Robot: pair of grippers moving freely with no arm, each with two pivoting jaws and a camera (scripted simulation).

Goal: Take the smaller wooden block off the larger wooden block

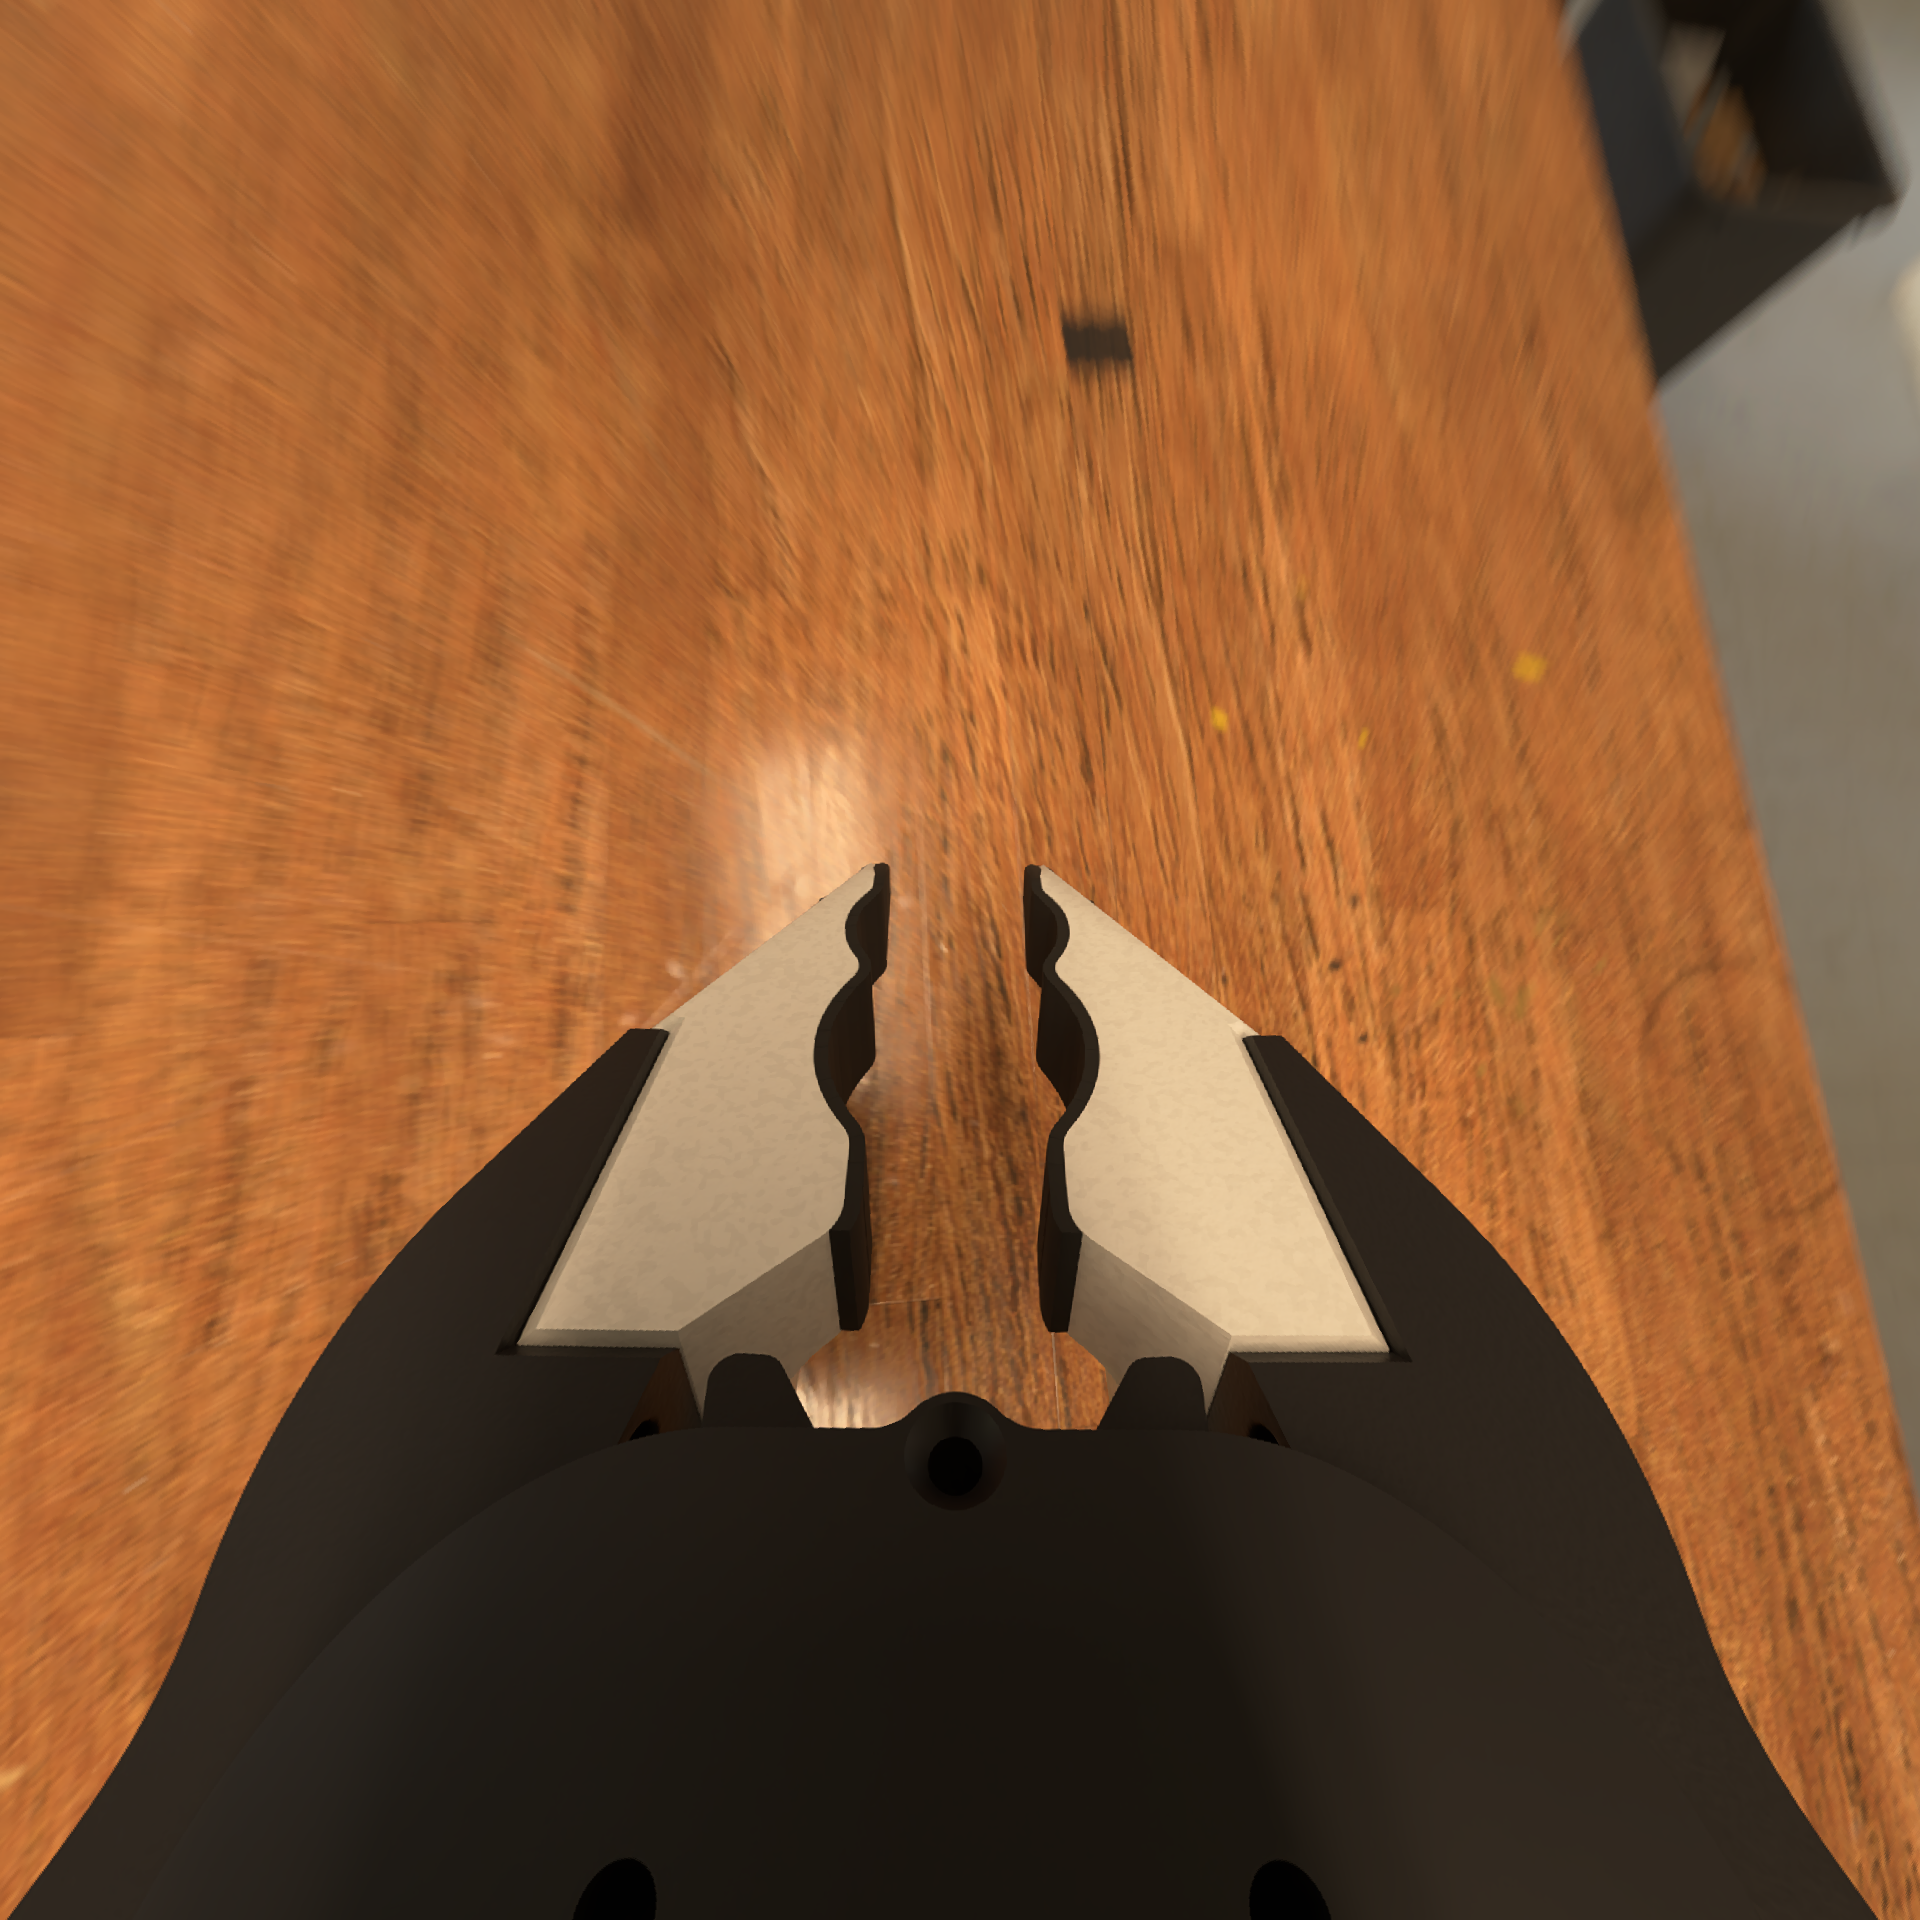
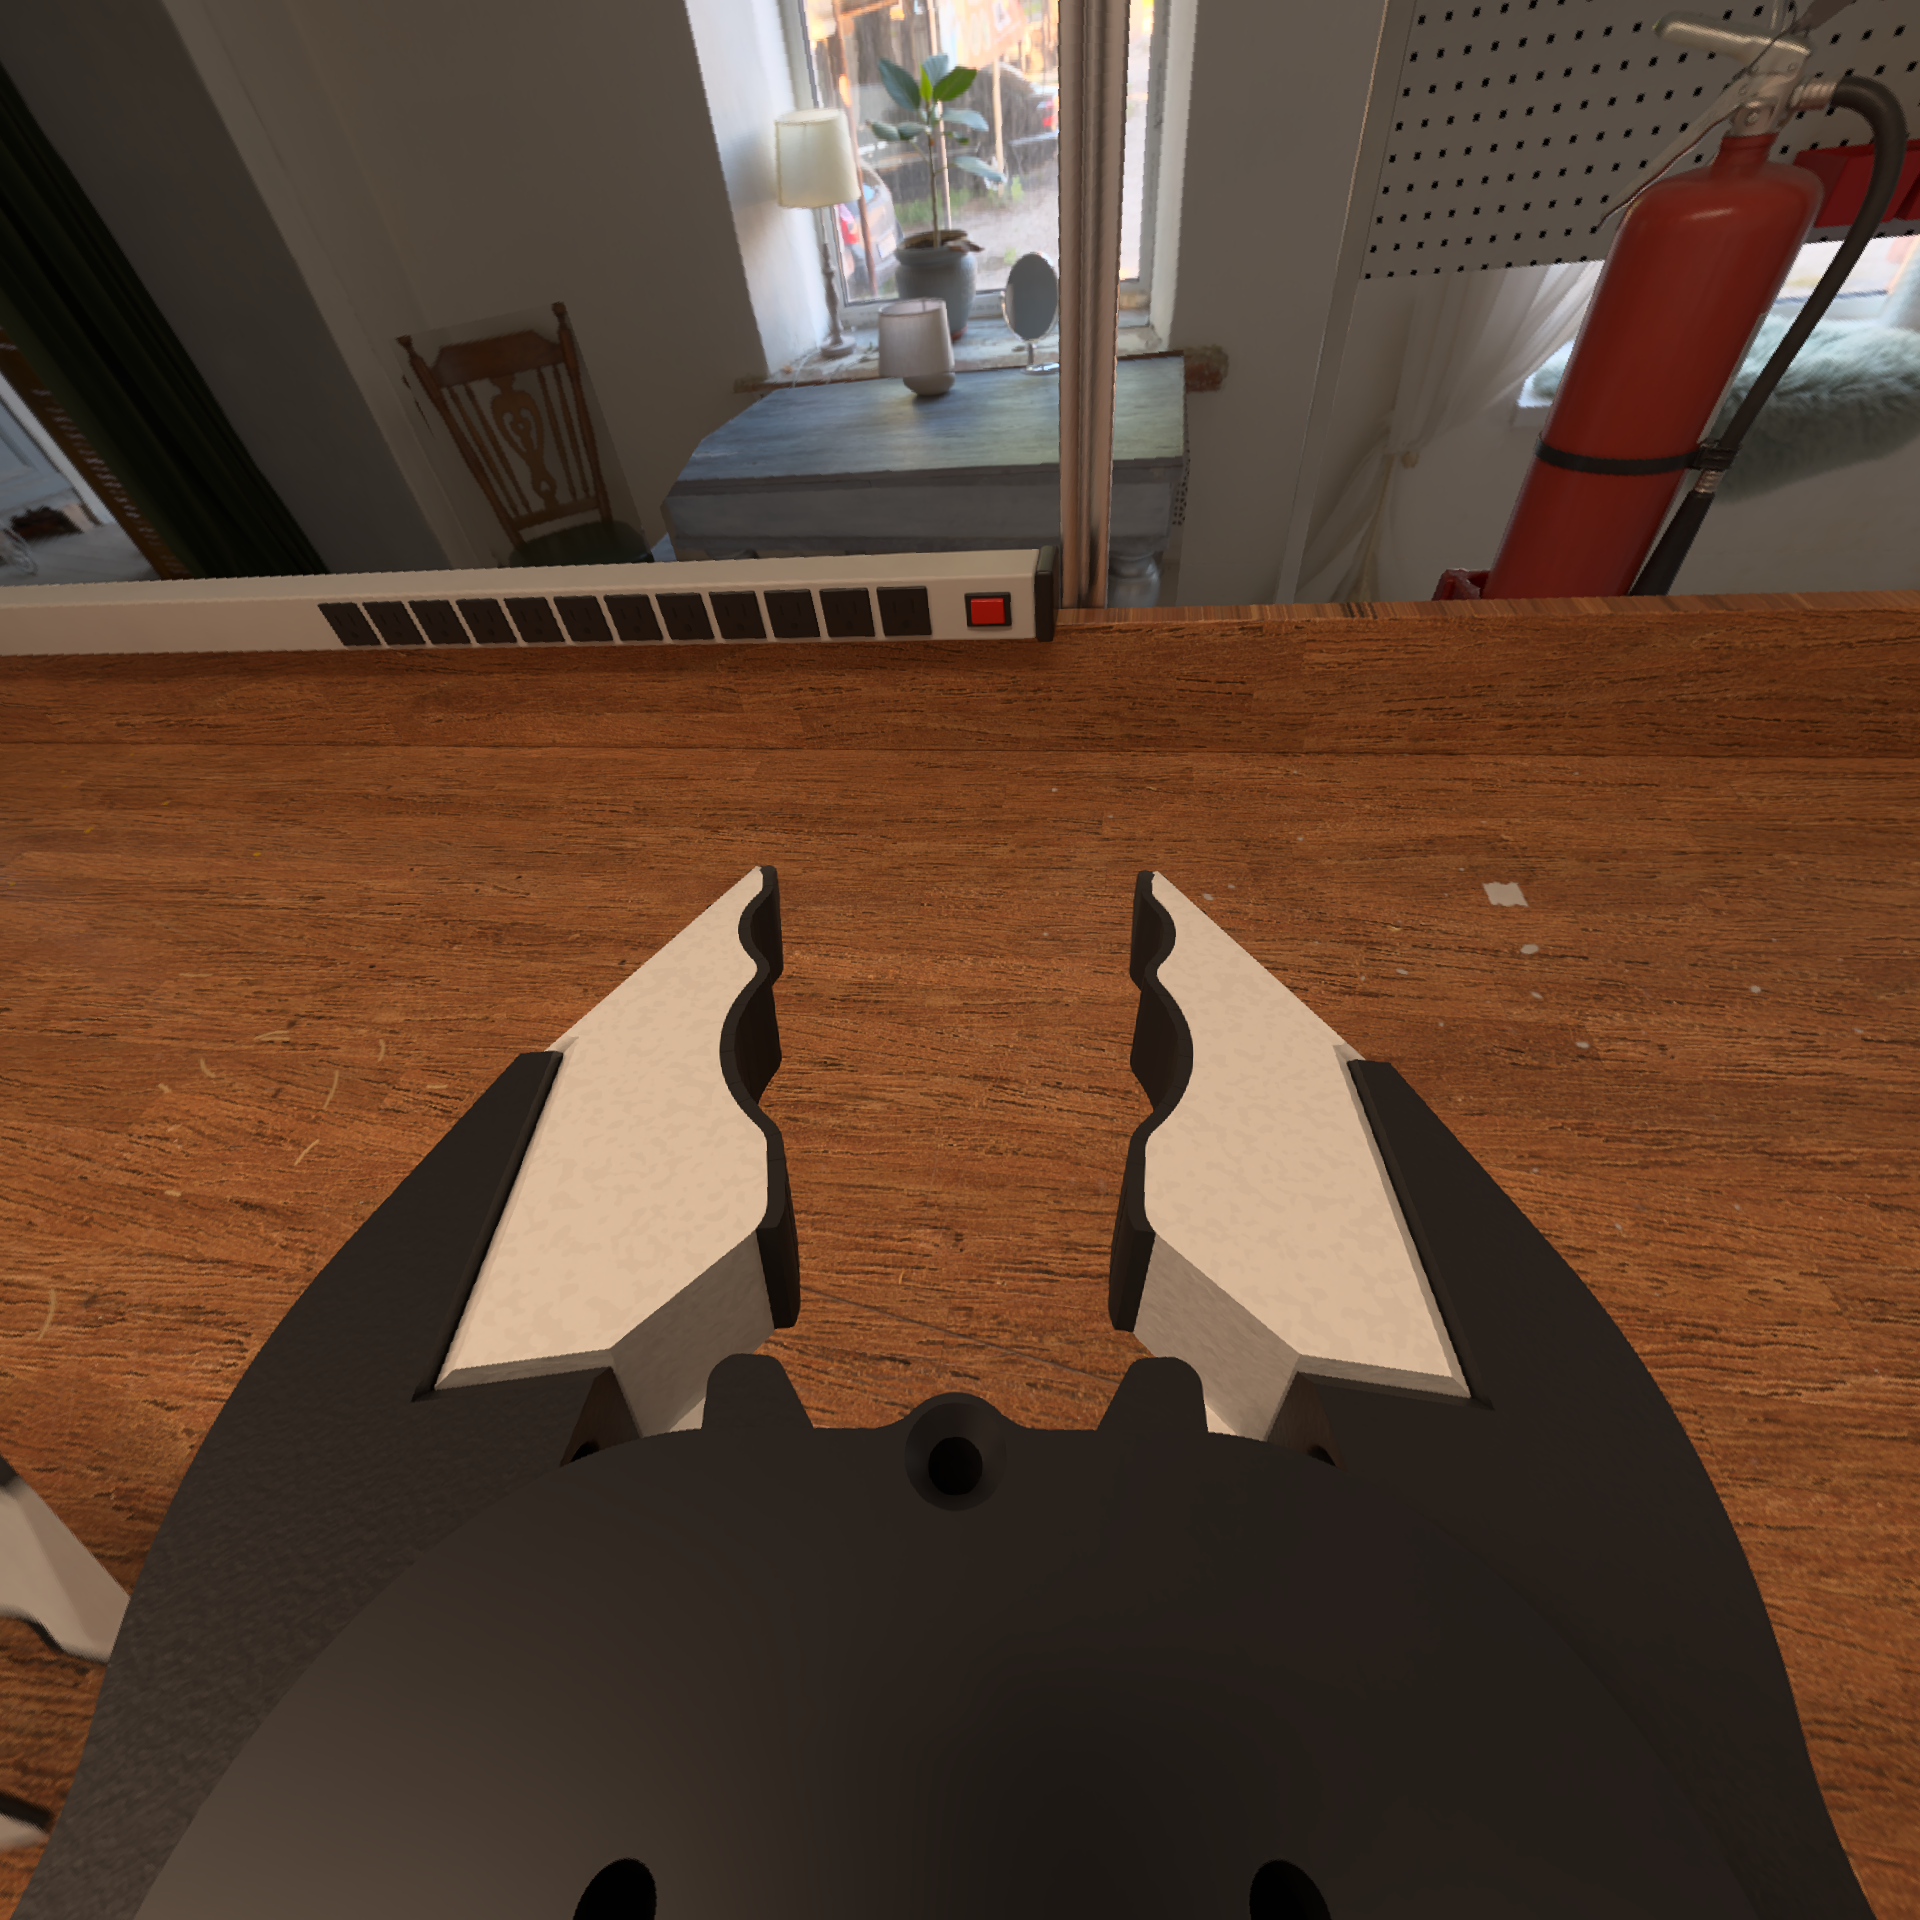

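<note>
In the left wrist view my left gripper point(image 1: 956, 883) has its jaws drawn close with a narrow gap. A glossy wood-grained piece, the smaller wooden block point(image 1: 956, 1164), fills that gap and is hard to tell from the wooden table point(image 1: 416, 623) below. The picture is blurred by motion. The larger wooden block shows in neither view. In the right wrist view my right gripper point(image 2: 956, 883) is wide open and empty above the bare table point(image 2: 1558, 1195).
A white power strip point(image 2: 623, 613) lies along the table's far edge. A red fire extinguisher point(image 2: 1662, 343) and a pegboard point(image 2: 1538, 125) stand at the back right. In the left wrist view the table's edge point(image 1: 1704, 582) runs down the right, with a dark cabinet point(image 1: 1745, 208) beyond it.
</note>
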